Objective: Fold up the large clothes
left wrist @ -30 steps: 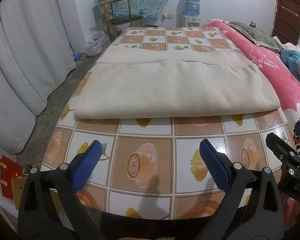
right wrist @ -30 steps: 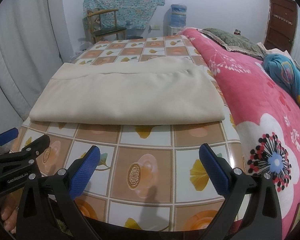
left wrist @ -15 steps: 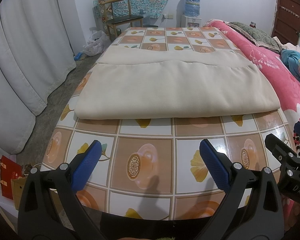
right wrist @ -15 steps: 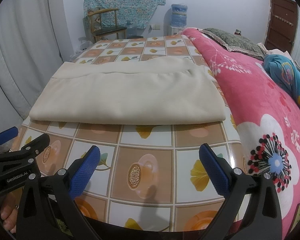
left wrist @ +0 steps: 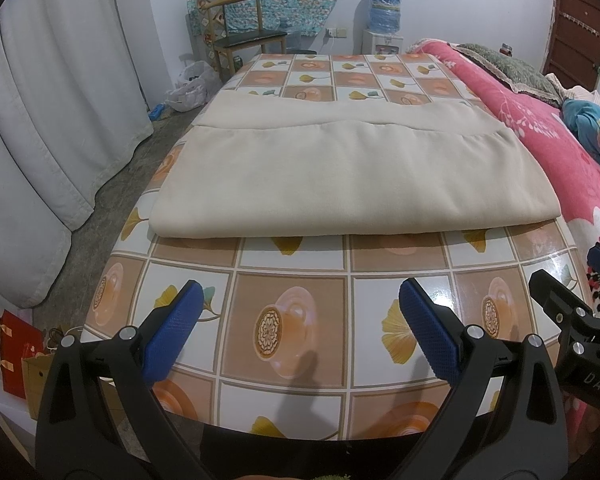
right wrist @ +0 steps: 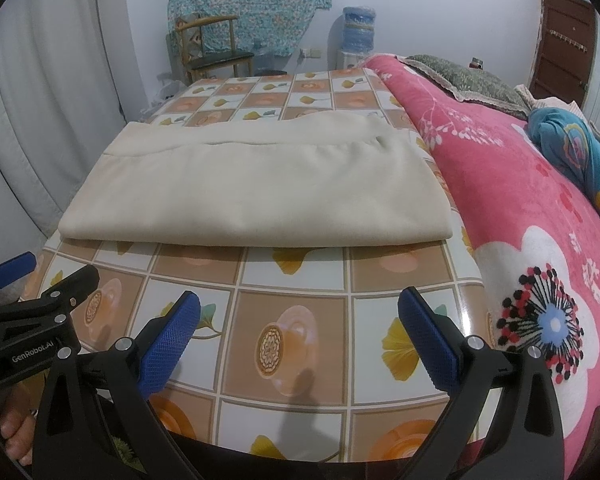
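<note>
Beige cloth (left wrist: 340,168), folded into a thick rectangle, lies flat across the middle of the patterned tablecloth (left wrist: 292,320), exactly as it lay a second ago; almost nothing has shifted, so we judge this a pause between folds, with one more fold possibly to come. Our left gripper (left wrist: 300,312) hangs over the near table edge, jaws spread wide and holding nothing. Our right gripper (right wrist: 300,320) hangs just beside it, equally wide and bare. Only the left view shows the curtain's (left wrist: 40,120) hem, a red bag (left wrist: 14,354) and the floor; only the right shows the pink blanket's (right wrist: 520,216) spread, and what may be a lifted far corner.
</note>
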### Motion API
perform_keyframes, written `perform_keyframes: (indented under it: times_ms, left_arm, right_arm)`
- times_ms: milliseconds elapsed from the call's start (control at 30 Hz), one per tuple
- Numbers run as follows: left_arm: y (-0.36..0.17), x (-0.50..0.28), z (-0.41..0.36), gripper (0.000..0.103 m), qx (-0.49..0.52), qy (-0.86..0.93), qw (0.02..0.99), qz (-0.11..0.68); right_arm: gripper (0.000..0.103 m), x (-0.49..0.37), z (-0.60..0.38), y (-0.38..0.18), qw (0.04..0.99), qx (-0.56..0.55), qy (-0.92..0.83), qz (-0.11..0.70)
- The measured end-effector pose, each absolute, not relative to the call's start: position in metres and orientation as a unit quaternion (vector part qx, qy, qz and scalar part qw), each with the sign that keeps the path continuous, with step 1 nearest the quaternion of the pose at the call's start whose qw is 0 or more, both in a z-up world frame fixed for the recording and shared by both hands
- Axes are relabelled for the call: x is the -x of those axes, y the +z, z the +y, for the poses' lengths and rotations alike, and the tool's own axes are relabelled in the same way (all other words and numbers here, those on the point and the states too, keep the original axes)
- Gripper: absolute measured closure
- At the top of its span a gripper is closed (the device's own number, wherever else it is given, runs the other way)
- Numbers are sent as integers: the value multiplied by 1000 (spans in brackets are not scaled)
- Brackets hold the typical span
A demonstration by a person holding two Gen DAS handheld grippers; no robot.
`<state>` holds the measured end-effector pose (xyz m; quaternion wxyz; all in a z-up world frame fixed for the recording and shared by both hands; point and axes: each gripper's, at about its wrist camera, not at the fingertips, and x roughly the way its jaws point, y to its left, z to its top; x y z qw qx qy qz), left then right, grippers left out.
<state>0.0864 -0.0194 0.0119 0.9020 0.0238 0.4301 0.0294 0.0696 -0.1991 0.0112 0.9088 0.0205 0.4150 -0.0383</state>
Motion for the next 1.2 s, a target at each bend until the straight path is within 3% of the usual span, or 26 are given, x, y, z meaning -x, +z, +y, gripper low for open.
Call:
perform_keyframes:
  times_ms: [1200]
  left_arm:
    - [13,-86,-19,8,-23,30,902,430]
  right_arm:
    - [7,-69,-200,10,908,-21,-39,416]
